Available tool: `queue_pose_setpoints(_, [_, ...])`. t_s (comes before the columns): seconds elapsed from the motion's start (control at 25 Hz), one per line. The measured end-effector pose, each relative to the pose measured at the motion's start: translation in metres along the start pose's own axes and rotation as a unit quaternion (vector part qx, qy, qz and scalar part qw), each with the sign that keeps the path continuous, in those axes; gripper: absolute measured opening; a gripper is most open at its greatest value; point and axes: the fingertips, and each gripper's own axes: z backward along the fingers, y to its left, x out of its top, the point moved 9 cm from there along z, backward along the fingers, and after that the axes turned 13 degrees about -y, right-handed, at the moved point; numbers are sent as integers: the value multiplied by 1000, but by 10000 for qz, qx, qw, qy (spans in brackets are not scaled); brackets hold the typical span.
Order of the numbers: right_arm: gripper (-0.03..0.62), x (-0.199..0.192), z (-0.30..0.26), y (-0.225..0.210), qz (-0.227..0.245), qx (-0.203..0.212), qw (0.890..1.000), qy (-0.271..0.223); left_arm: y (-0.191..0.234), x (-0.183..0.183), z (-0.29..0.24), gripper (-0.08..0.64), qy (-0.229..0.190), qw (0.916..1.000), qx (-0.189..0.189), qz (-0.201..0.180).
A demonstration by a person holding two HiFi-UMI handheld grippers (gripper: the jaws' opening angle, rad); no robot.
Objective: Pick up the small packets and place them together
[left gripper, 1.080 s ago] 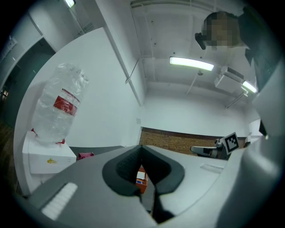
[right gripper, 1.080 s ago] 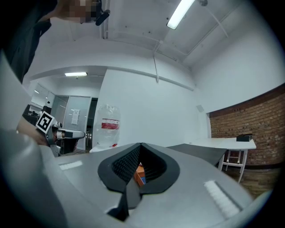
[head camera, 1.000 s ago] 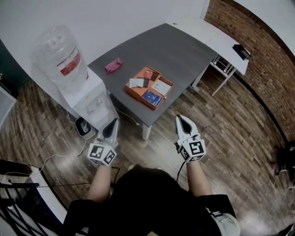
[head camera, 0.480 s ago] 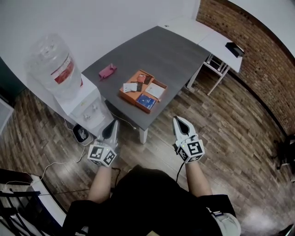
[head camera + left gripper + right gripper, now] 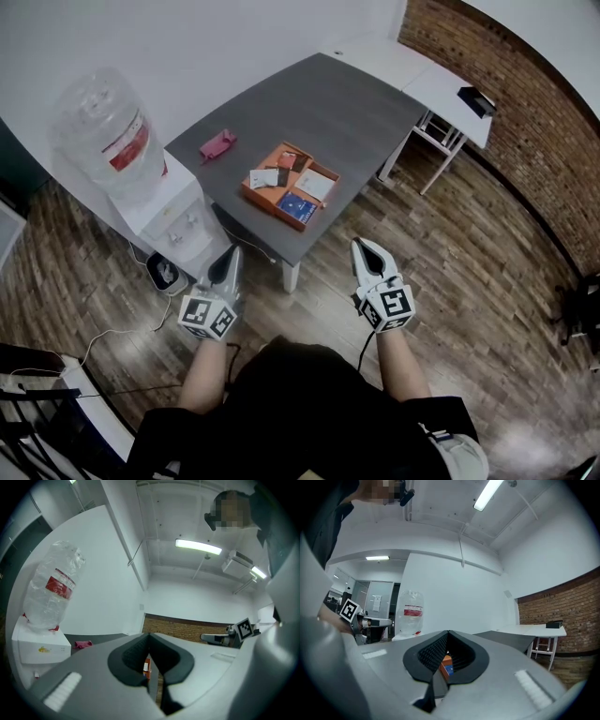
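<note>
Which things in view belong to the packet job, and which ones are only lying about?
For the job: small packets; orange tray holding them; gray table; left gripper and right gripper, both shut and empty.

Lying about: pink object on the gray table; water dispenser with its bottle; white desk; black item on it.

A dark grey tabletop (image 5: 319, 103) stands on pale legs over a brown wood-plank floor (image 5: 450, 272), one long side against the white wall. Near its front edge lies a shallow orange tray (image 5: 265, 205), set at an angle to the sides. A small pink object (image 5: 217, 143) lies apart from the tray, closer to the wall and the left corner. At the far end a white tabletop (image 5: 441, 89) adjoins it, with a black object (image 5: 476, 100) at its outer edge.
</note>
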Motion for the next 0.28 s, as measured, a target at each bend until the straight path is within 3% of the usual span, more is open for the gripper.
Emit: queue_pose_setpoints(0.28, [2, -6, -3, 5, -61, -9, 10000, 39, 7, -1, 4, -2, -2, 10000, 57, 62])
